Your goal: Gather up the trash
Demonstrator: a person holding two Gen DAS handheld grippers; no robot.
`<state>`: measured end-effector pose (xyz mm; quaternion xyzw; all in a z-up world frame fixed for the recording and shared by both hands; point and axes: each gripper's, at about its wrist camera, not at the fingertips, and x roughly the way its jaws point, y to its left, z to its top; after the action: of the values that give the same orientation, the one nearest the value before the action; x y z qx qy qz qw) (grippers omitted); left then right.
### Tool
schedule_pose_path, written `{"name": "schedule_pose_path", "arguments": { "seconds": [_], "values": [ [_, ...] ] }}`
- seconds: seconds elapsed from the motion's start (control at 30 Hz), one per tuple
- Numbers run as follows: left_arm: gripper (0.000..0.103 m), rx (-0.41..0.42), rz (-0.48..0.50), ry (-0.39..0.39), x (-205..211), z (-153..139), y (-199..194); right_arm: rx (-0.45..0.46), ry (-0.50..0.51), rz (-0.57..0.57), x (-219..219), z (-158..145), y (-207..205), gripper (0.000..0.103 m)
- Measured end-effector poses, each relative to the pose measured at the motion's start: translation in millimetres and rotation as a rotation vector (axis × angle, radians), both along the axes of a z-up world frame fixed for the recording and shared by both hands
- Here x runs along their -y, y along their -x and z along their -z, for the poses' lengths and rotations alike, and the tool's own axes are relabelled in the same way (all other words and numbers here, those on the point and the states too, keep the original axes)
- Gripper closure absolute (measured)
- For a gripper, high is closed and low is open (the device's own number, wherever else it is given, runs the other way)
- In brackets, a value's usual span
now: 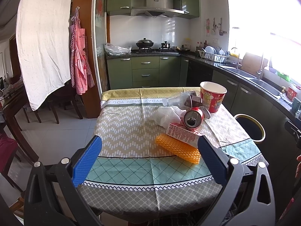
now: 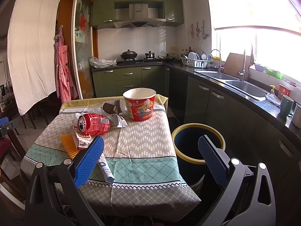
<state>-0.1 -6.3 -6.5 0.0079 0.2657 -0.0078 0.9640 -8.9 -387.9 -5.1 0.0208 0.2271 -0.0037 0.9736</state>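
1. Green cabinets (image 1: 144, 69) line the far wall and run under a dark counter (image 2: 244, 96) along the right side.
2. Steel range hood (image 1: 156, 7) above a stove (image 1: 150, 51) carrying pots; white wall tiles (image 2: 131, 39) behind.
3. Double sink (image 2: 244, 88) below a bright, glaring window (image 2: 263, 43).
4. White sheet (image 1: 43, 37) and red checked apron (image 1: 80, 56) hang at left.
5. Pale tiled floor (image 1: 62, 130); dark wooden chairs (image 1: 54, 103) beyond.

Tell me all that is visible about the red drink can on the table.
The red can looks like metal and carries white print. It lies on its side on the tablecloth, its opened silver top toward the cameras. It rests against a small printed carton, beside crumpled white paper. Neither gripper touches it.
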Motion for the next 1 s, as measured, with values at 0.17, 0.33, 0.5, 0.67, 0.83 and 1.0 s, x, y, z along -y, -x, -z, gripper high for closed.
{"name": "schedule_pose_path", "arguments": {
  "seconds": [0.17, 0.33, 0.5, 0.67, 0.83, 1.0],
  "values": [
    [0.006, -0.005, -0.001, -0.002, 1.0, 0.8, -0.8, -0.002, 0.001, 0.0, -1.0, 0.9, -0.2, 0.004],
    [0.006, -0.014, 0.002, -0.008, 3.0, 3.2, -2.5, -0.011, -0.004, -0.001, 0.5, 2.3, -2.1, 0.004],
    [0.006, -0.014, 0.002, -0.007, 2.6, 2.5, -2.5, -0.01, -0.003, -0.002, 0.2, 0.3, -3.2, 0.004],
    [0.006, -0.013, 0.001, -0.007, 1.6, 1.0, -3.0, -0.007, -0.002, -0.002, -0.3, 0.3, -3.1, 0.004],
    [0.006, -0.009, 0.0, -0.006, -0.9, -2.0, -1.9, -0.008, -0.002, -0.004, -0.7, -0.3, -3.2, 0.004],
    [0.006, -0.011, 0.001, -0.006, -1.6, -2.2, -1.9, -0.008, -0.003, -0.001, -1.2, -0.5, -2.9, 0.004]
  ]
}}
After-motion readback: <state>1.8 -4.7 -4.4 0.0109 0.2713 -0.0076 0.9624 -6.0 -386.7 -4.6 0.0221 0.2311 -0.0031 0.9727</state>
